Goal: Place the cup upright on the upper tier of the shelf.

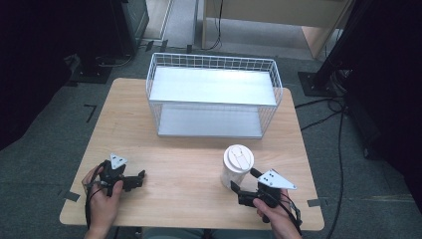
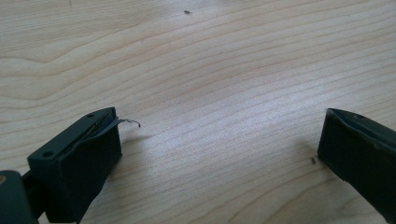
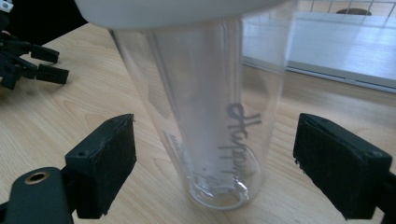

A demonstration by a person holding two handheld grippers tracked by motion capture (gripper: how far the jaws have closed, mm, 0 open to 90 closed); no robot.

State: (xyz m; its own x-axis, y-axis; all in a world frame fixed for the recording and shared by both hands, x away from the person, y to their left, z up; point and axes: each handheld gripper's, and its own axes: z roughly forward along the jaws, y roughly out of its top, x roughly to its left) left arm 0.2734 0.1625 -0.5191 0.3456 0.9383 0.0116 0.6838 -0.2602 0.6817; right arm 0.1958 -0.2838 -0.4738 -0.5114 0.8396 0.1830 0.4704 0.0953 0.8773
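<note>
Two grippers, yours, rest fingers apart on the pale wooden surface (image 1: 189, 164), grey carpet floor (image 1: 50, 164) around: left gripper (image 1: 141, 176), right gripper (image 1: 243, 183) flanking the clear plastic tumbler (image 1: 236, 167).

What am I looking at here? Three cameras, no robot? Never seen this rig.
No robot: a person holds a two-jaw gripper in each hand. The high view looks down on a wooden table; the other two cameras ride on the grippers and look along their black jaws. On the table stand a white wire basket and a clear cup with a white lid. The left gripper is open over bare wood. The right gripper is open with its jaws either side of the cup, not touching. Nothing is held.
</note>
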